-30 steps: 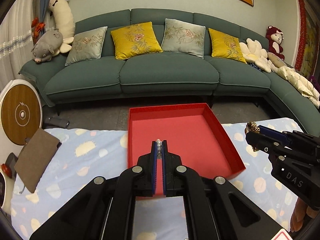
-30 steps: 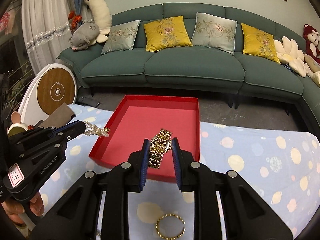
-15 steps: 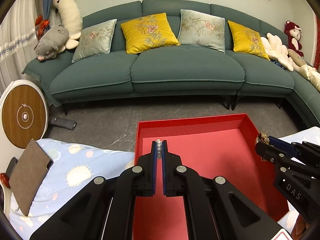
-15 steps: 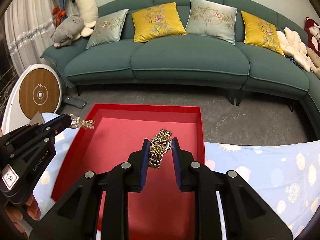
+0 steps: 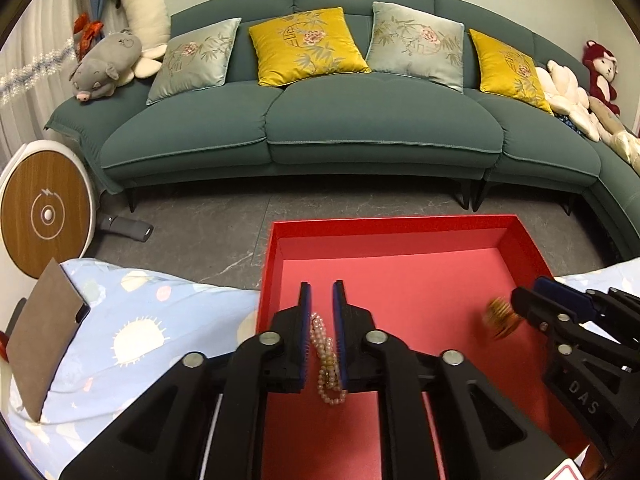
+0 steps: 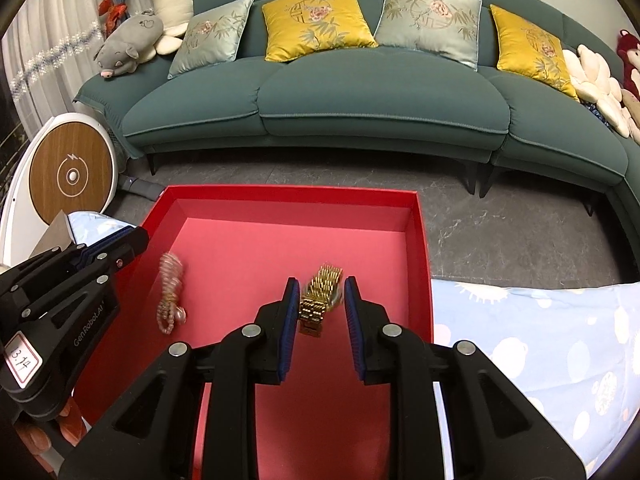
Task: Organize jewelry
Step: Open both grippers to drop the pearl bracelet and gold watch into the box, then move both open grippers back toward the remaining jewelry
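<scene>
Brown card (image 5: 44, 340) leans at the far left on the blue patterned cloth (image 5: 132, 344) covering the bench, with a round wood-faced disc (image 5: 44, 214) standing on the floor behind it. Next along, the left gripper (image 5: 320, 300) hangs over the near left part of the red tray (image 5: 384, 228), its jaws parted with clear space between the blue pads. A pearl strand (image 5: 326, 354) shows in that gap, looped and blurred; in the right wrist view the same strand (image 6: 170, 294) appears just off the left gripper's tip (image 6: 132, 240), over the pink tray floor toward the left wall, and I cannot tell whether it is touching the floor. Further right, the right gripper (image 6: 320, 304) is over the middle right of the tray (image 6: 288, 192), jaws also spread wide and gripping nothing. A gold watch (image 6: 320, 300) sits between its pads, its band blurred, touching neither pad that I can make out. From the left wrist view the watch (image 5: 500, 316) is a gold smear just ahead of the right gripper's tip (image 5: 524, 300), near the tray's right wall. Behind everything runs a teal sofa (image 5: 360, 120) with yellow and grey cushions, and plush toys at both ends.
</scene>
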Available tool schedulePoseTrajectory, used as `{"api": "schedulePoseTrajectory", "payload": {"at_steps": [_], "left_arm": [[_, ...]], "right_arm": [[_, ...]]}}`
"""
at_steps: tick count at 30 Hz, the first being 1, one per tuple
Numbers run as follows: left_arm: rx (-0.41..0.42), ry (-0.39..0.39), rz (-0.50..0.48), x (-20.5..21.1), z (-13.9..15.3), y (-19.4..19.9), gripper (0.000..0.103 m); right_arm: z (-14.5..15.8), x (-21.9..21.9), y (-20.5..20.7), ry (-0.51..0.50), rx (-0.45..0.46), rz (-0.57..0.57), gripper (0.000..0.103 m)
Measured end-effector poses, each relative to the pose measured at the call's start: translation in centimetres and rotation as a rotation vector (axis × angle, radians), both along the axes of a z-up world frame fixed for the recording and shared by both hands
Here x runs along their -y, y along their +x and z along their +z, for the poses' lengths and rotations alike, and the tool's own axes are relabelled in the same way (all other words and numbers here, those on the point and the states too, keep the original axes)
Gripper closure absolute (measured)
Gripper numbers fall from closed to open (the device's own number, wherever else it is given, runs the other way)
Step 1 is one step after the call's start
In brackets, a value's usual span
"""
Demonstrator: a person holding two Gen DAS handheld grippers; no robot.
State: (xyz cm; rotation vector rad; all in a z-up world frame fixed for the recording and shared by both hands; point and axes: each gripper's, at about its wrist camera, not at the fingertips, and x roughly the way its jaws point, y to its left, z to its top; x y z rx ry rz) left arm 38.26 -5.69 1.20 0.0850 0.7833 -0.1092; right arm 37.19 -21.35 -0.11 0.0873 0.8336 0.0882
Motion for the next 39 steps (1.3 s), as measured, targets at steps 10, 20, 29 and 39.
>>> {"api": "schedulePoseTrajectory", "payload": {"at_steps": [10, 20, 29, 39], "left_arm": [[0.040, -0.037, 0.051, -3.7, 4.0, -7.1, 0.056], [-0.018, -0.081, 0.070, -7.2, 5.6, -19.6, 0.055], [-0.101, -0.114, 0.116, -9.0, 1.4, -26.7, 0.055], [-0.141, -0.073, 0.073, -9.7, -1.6, -29.2, 0.054]], "right_arm": [[3.5, 2.3, -7.2, 0.021, 0.043, -0.023, 0.074], [6.1, 2.1, -20.8, 0.016, 0.004, -0.009, 0.066], [2.4, 1.0, -28.2, 0.061, -0.047, -0.030, 0.066], [-1.9, -0.8, -30.7, 0.031, -0.117, 0.028, 0.066]]}}
